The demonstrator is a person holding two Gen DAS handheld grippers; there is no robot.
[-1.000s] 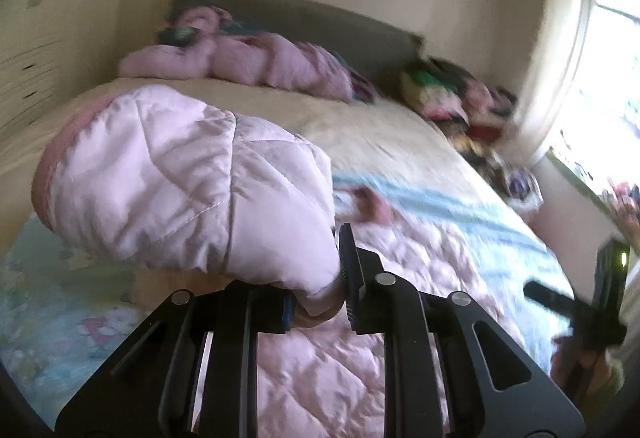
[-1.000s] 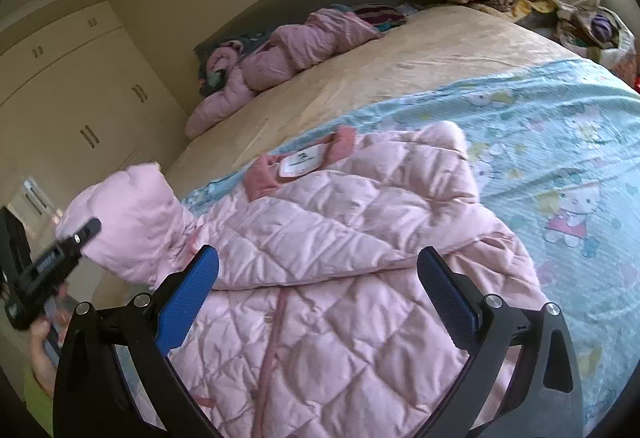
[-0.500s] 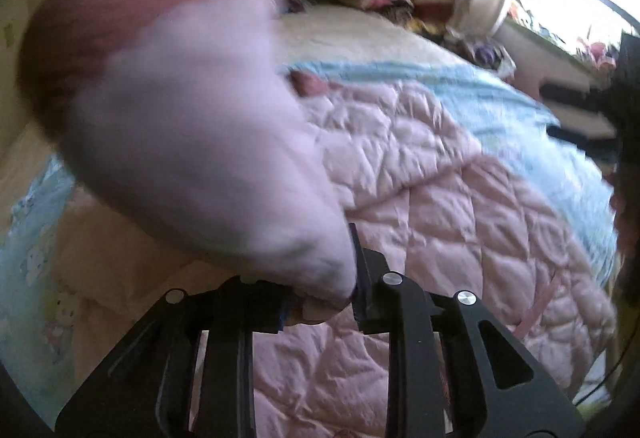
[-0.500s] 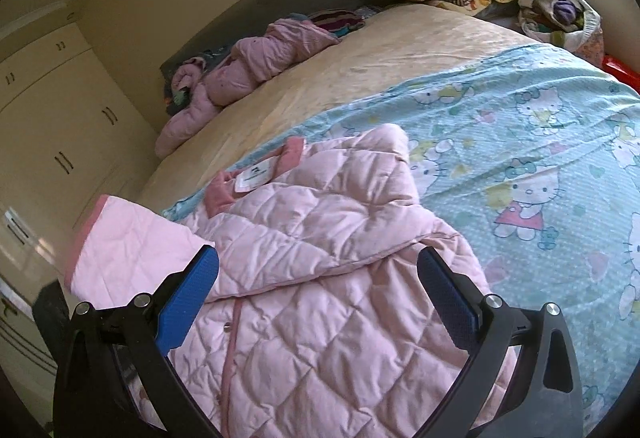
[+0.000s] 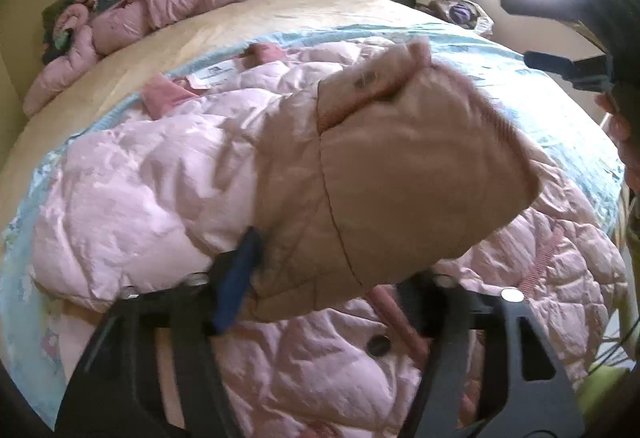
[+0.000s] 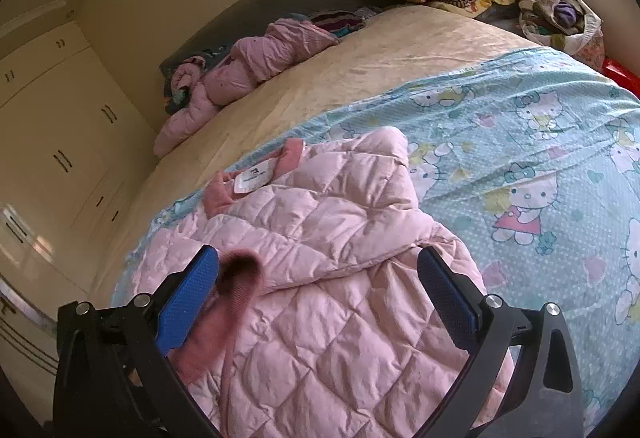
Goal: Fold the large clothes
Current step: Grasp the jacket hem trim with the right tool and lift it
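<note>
The pink quilted jacket [image 6: 320, 278] is spread on the bed [image 6: 400, 53], over the cartoon-print sheet [image 6: 540, 157], its collar toward the headboard. One sleeve [image 5: 392, 173] is lifted above the jacket body, and the left tongs [image 5: 328, 278] are clamped on it near the cuff end, though the far pad is hidden by cloth, so the exact bite is hard to judge. The right tongs [image 6: 320, 302] are held wide apart over the jacket's front, nothing gripped; a ribbed cuff [image 6: 236, 274] is seen just beside the inner pad. The padding looks light, soft and puffy, likely to spring back after a fold, and the shell may be slippery. A hold on the ribbed cuff or a seam is judged safer than on the smooth quilting.
</note>
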